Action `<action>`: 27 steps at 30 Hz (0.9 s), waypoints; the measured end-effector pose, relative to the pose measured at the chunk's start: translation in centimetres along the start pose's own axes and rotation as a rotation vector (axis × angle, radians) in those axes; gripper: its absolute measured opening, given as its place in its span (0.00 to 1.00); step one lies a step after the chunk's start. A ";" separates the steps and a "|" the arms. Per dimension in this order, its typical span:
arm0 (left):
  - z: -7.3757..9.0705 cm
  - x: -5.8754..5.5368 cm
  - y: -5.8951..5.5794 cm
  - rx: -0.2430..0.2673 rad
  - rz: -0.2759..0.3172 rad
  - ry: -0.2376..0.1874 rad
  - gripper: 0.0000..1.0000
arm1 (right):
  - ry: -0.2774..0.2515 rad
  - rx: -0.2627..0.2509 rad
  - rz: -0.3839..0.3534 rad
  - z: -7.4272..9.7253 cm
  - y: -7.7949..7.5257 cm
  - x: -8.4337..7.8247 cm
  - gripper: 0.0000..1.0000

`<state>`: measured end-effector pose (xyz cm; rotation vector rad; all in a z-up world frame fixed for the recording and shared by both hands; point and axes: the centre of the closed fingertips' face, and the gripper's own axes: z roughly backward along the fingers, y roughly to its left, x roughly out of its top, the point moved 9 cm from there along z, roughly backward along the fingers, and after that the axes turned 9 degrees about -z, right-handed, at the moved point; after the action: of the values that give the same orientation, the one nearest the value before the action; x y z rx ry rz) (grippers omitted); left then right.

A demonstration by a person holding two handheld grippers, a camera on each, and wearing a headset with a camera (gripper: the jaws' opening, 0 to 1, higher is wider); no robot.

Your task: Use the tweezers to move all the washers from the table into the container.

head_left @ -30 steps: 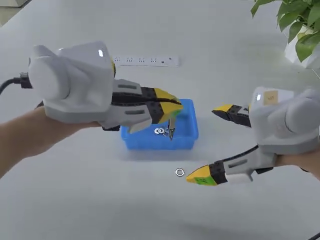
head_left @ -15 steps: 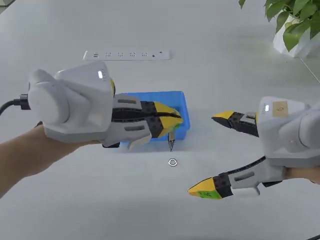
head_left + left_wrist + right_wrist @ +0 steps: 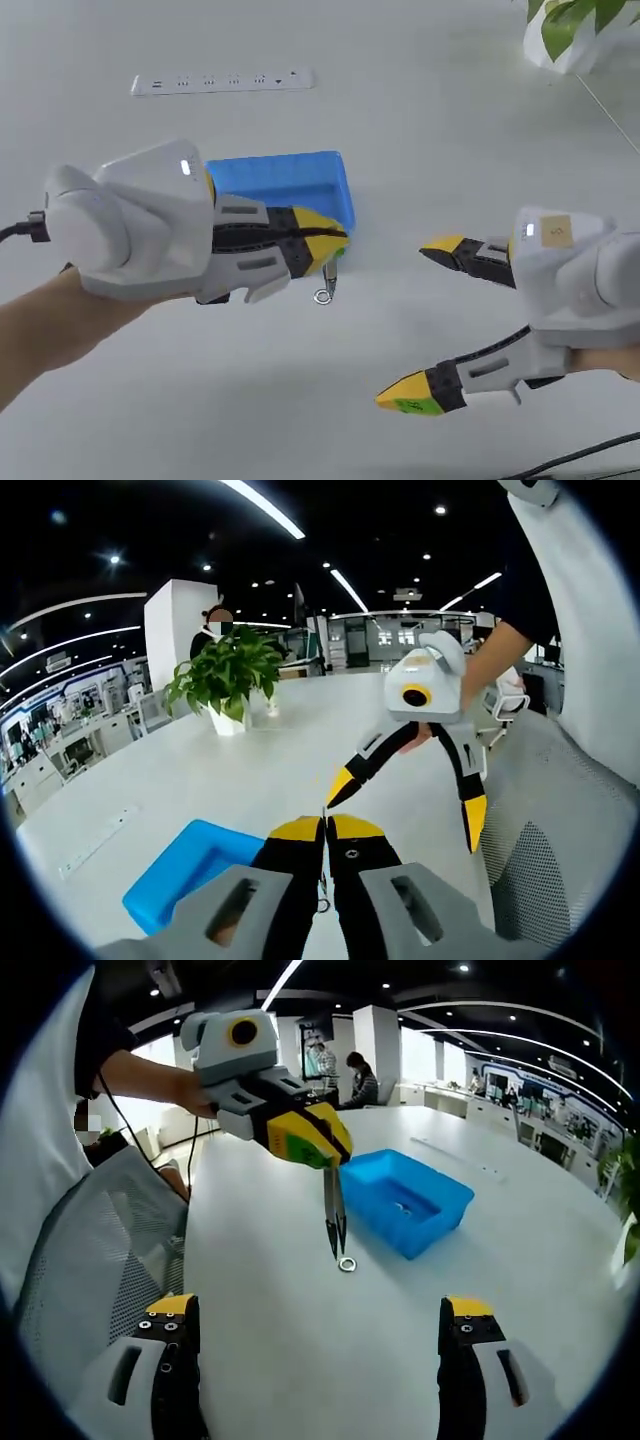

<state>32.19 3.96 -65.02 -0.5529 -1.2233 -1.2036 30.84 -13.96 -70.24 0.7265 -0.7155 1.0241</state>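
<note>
My left gripper (image 3: 335, 240) is shut on metal tweezers (image 3: 329, 278), which point down at the table. Their tips stand right at a small metal washer (image 3: 322, 297) lying just in front of the blue container (image 3: 285, 180). In the right gripper view the tweezers (image 3: 334, 1210) hang over the washer (image 3: 347, 1264), and the container (image 3: 405, 1200) holds a few washers. In the left gripper view the jaws are closed on the tweezers (image 3: 322, 880). My right gripper (image 3: 420, 325) stands open to the right of the washer, nothing between its jaws.
A white power strip (image 3: 222, 82) lies at the back of the white table. A potted plant (image 3: 570, 40) stands at the far right corner. A black cable (image 3: 580, 455) runs along the near right edge. A mesh chair (image 3: 110, 1230) is beside the table.
My left gripper has carried the tweezers from over the blue container out to the table, down to the washer in front of it. The right gripper stays open in much the same place.
</note>
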 end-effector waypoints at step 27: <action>-0.7 -2.0 -0.1 -0.037 -0.036 0.019 0.05 | 0.001 0.061 -0.051 -1.6 0.4 -0.8 0.98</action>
<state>32.63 4.11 -67.09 -0.5473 -1.2013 -1.2614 30.52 -12.93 -71.69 0.7936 -0.6636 1.0029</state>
